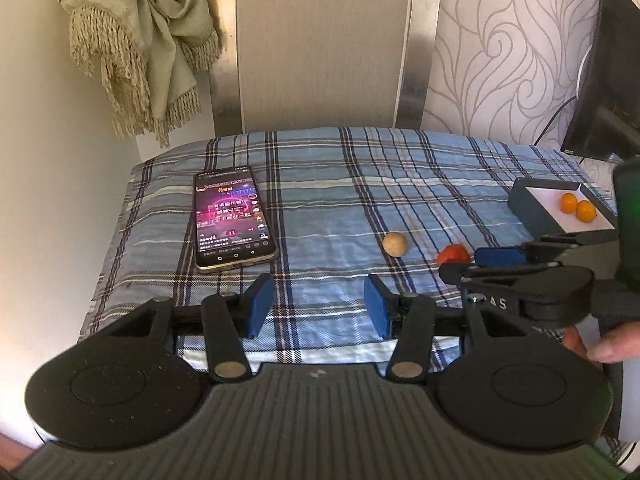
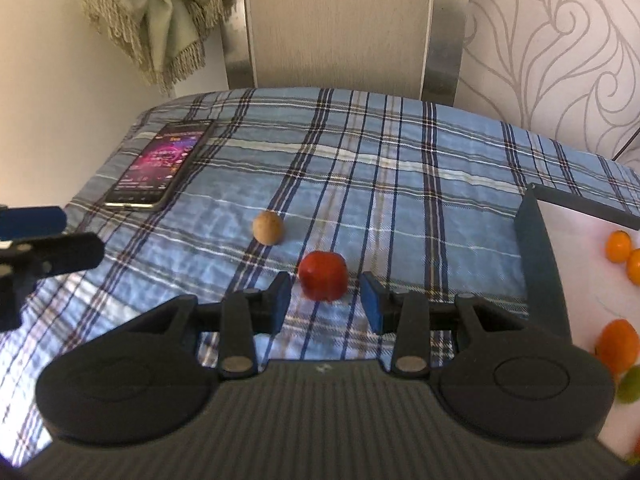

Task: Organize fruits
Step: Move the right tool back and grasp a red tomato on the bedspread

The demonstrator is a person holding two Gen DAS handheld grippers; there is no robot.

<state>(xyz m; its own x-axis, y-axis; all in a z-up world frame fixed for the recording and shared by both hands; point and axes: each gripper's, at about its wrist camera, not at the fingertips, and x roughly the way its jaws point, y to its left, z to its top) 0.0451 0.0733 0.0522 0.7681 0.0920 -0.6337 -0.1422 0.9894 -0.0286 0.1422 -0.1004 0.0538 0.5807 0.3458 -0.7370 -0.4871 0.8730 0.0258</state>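
A red fruit [image 2: 323,276] lies on the blue plaid cloth [image 2: 360,168], just ahead of my right gripper [image 2: 325,304], which is open with its blue pads either side of it, not touching. A small tan round fruit [image 2: 268,227] lies a little farther left. In the left wrist view the tan fruit [image 1: 395,244] and red fruit [image 1: 453,255] lie ahead to the right. My left gripper [image 1: 320,306] is open and empty over the cloth. A dark box with a white inside [image 2: 538,256] at the right holds several orange fruits [image 2: 618,245] and a green one [image 2: 630,385].
A lit smartphone [image 1: 232,222] lies on the cloth at the left. A chair back [image 1: 320,44] and a hanging fringed scarf [image 1: 132,32] stand behind. A dark monitor [image 1: 608,80] with cables is at the far right. The box [image 1: 532,204] sits near the cloth's right edge.
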